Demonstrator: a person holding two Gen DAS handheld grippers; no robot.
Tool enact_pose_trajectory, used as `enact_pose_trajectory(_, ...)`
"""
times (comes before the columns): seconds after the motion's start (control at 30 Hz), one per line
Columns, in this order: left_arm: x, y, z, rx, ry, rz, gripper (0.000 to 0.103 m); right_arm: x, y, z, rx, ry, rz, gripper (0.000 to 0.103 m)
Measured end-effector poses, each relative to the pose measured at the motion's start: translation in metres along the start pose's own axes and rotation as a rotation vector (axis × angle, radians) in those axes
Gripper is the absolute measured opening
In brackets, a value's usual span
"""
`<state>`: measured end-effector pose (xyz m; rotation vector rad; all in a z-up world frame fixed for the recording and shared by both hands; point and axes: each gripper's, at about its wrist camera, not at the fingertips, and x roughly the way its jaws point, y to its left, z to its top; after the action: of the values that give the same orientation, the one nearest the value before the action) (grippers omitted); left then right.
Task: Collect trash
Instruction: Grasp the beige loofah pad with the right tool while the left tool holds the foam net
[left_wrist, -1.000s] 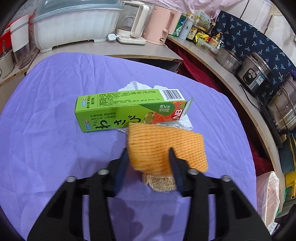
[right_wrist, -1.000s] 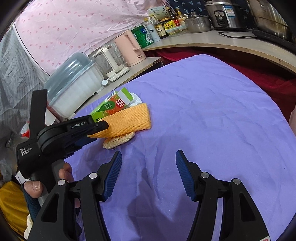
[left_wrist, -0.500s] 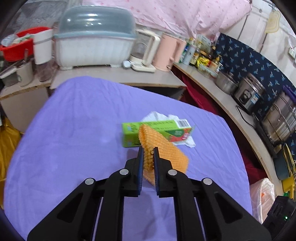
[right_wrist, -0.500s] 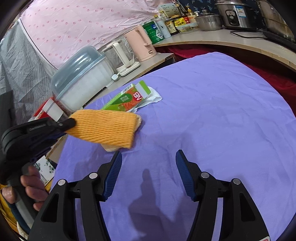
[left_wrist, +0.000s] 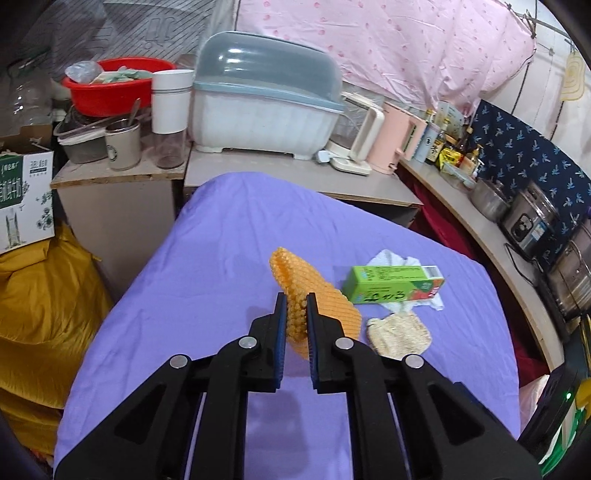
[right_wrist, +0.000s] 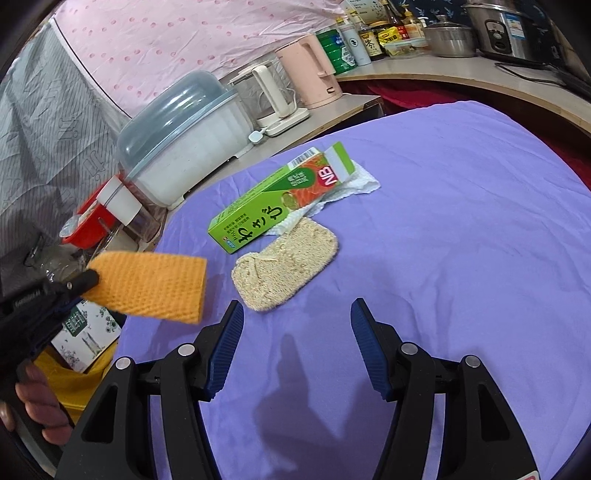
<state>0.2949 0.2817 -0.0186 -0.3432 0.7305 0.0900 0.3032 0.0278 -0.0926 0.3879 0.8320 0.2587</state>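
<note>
Two tools work over the purple-covered worktop (right_wrist: 461, 229). Nearest, the right tool (right_wrist: 297, 343) hangs spread and empty. The left tool (left_wrist: 295, 314) pinches the orange foam net (left_wrist: 314, 295), lifted clear at the left. Farther off lie a beige scrub pad (right_wrist: 284, 262), a green carton (right_wrist: 280, 199), and crumpled white paper (right_wrist: 354, 184) beneath it.

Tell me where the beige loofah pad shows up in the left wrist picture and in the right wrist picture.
Left wrist view: beige loofah pad lies right of centre on the purple cloth, just right of the gripper tips.
Right wrist view: it lies centre, above the open jaws.
Shared landmark: the green box lies just beyond the pad in both views.
</note>
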Motion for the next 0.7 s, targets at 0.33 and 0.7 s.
enact_pose_trajectory(0.33, 0.015, 0.032, -0.016, -0.068, 0.045, 0.049, 0.010, 0.029, 0.038, 0.006, -0.091, 0.026, 0.022, 0.058)
enact_pose_trajectory(0.7, 0.023, 0.024, -0.013, -0.067, 0.053, 0.026, 0.010, 0.073, 0.067, 0.009, -0.234, 0.055, -0.051, 0.056)
